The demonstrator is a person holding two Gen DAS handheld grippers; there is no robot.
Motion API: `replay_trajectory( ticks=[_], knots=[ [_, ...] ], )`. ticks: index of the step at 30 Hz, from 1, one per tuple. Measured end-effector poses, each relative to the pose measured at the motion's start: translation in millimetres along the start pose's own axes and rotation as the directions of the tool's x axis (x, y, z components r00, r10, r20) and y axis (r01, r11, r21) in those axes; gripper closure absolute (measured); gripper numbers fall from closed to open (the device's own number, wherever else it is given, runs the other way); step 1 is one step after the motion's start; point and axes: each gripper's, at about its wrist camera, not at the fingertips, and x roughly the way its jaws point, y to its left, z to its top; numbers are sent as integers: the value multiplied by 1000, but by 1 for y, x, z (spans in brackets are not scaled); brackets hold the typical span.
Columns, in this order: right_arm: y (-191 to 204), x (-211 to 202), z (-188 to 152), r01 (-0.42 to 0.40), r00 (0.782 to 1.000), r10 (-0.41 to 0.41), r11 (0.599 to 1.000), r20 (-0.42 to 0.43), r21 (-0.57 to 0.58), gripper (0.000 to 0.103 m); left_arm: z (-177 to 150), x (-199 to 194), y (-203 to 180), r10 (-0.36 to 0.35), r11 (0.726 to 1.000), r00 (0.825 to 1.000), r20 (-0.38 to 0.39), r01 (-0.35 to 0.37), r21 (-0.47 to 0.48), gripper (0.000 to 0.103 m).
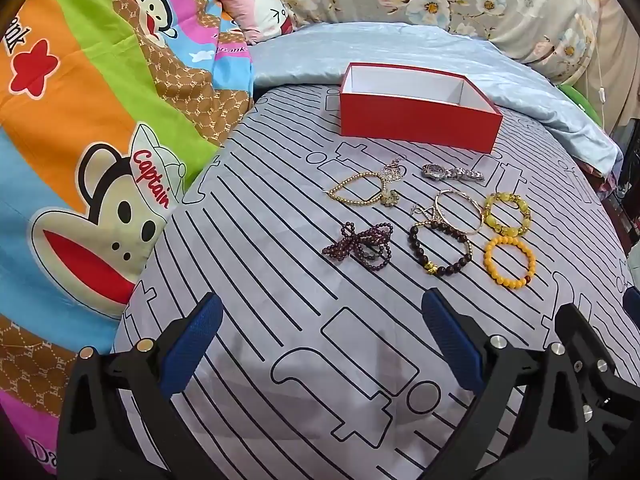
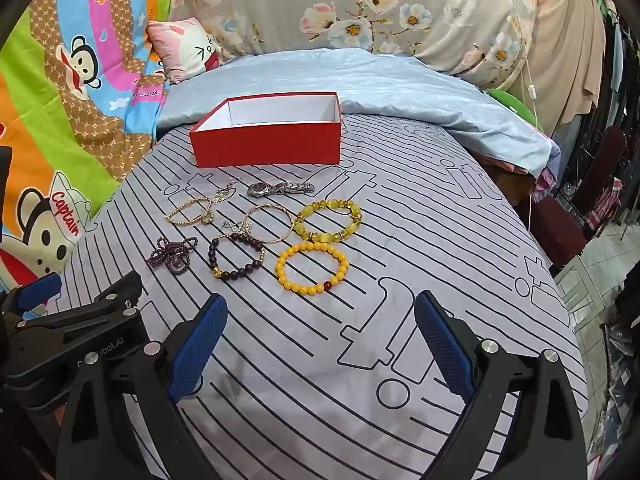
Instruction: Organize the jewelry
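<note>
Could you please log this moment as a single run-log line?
left gripper: jaws open, empty | right gripper: jaws open, empty | red box: empty | jewelry: all on bedsheet

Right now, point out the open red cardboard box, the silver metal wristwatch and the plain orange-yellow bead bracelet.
red box (image 2: pixel 266 146): right wrist view, front wall.
wristwatch (image 2: pixel 257 189): right wrist view, dial.
orange-yellow bracelet (image 1: pixel 490 268): left wrist view, left-side beads.

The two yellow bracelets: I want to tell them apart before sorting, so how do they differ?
The orange-yellow bracelet has plain, opaque, even round beads with one dark red bead; the pale yellow bracelet has translucent, greenish beads with small dark gold spacers between them. The orange-yellow one lies nearer the grippers; the pale one lies closer to the red box. Both are closed loops lying flat on the striped sheet.
</note>
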Motion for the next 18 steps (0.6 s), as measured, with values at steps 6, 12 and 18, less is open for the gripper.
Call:
replay_trajectory(
  ticks=[6,12,18],
  knots=[
    [0,0,0,1,1000,-1,1000,1,0,10,1,0,0,-1,1000,1000,1,1,1,6],
    [-1,0,1,2,1000,-2,1000,-1,1,10,1,-3,-2,3,1000,1000,9,-3,3,6],
    [-1,0,0,1,1000,-1,1000,-1,1,10,2,-2,-3,2,1000,1000,2,-2,2,6]
  ],
)
